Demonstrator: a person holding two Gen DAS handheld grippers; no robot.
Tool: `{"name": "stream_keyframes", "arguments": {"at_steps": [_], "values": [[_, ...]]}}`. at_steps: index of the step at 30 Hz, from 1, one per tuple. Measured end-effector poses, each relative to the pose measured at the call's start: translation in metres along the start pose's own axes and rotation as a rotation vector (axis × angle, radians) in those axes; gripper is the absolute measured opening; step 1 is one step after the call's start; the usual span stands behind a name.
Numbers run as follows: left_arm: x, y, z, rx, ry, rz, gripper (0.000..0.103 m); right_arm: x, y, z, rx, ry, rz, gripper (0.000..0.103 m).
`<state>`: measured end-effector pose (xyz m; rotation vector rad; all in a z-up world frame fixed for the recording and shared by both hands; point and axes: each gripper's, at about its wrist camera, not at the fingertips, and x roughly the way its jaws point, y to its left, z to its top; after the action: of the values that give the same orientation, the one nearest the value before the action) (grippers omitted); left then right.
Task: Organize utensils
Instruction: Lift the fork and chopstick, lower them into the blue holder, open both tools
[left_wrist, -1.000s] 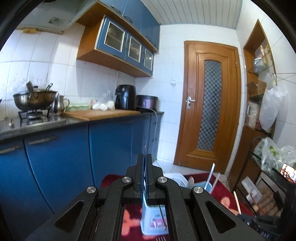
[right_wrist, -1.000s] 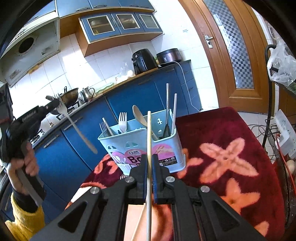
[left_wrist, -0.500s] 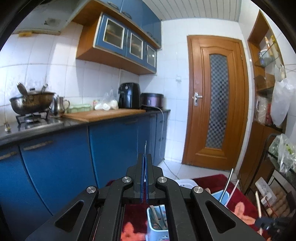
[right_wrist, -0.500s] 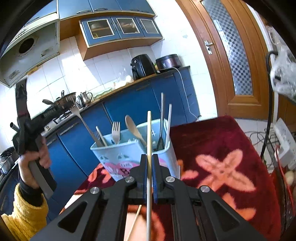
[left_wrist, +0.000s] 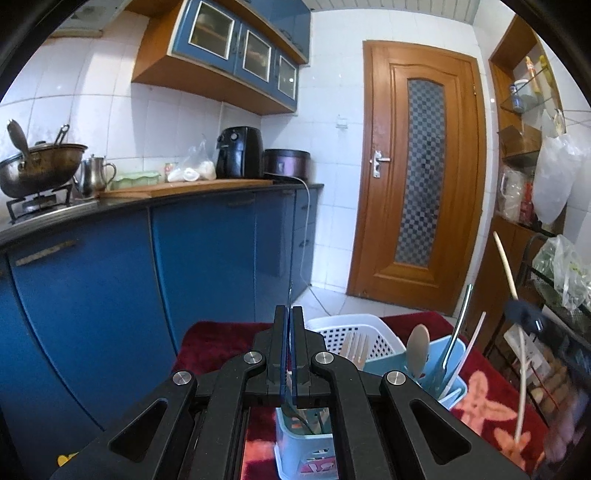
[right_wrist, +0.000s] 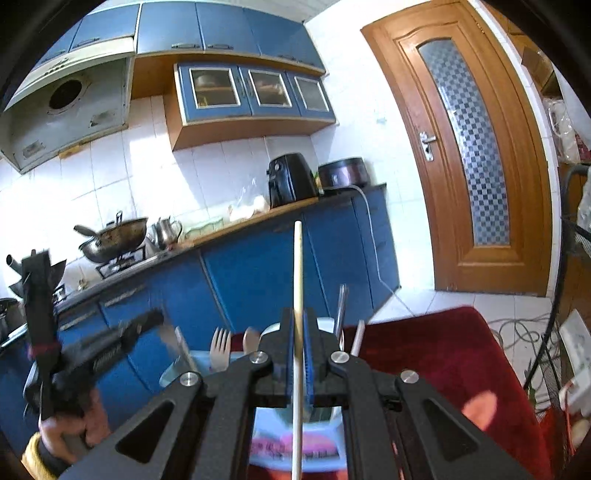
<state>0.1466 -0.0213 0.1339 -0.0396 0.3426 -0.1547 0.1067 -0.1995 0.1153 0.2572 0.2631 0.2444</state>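
Right gripper (right_wrist: 299, 354): you had it clamped on a pale wooden chopstick (right_wrist: 297, 295), stick upright between the blue pads
Left gripper (left_wrist: 290, 343): you held it closed on a thin metal utensil handle (left_wrist: 290, 295); what kind of utensil, I could not tell
Caddy (left_wrist: 303, 446): the light-blue utensil caddy stood on the red flowered cloth (left_wrist: 484, 406) just beneath both grippers, holding a fork (right_wrist: 220, 347), a wooden spoon (left_wrist: 418, 349) and metal handles
Basket (left_wrist: 351, 332): white, perforated, directly behind the caddy
Bench (left_wrist: 159, 195): kitchen bench beyond carried a wok (left_wrist: 37, 168), a kettle and an air fryer (left_wrist: 239, 151)
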Motion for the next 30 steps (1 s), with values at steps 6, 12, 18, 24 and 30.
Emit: {"name": "stream_keyframes", "arguments": {"at_steps": [6,12,18,24,30], "values": [[0.009,0.002,-0.009,-0.012,0.023,-0.024,0.001,0.037,0.002,0.011,-0.015,-0.060,-0.023,0.006],[0.017,0.010,-0.012,-0.038,0.034,-0.040,0.001,0.064,0.003,0.007,-0.032,-0.090,-0.043,0.006],[0.022,0.010,-0.016,-0.046,0.047,-0.057,0.001,0.071,0.005,-0.007,-0.065,-0.093,-0.060,0.006],[0.021,0.004,-0.020,-0.041,0.052,-0.064,0.001,0.069,0.005,-0.012,-0.101,-0.099,-0.083,0.006],[0.023,-0.003,-0.022,-0.030,0.092,-0.076,0.002,0.060,0.002,-0.015,-0.072,-0.065,-0.069,0.014]]}}
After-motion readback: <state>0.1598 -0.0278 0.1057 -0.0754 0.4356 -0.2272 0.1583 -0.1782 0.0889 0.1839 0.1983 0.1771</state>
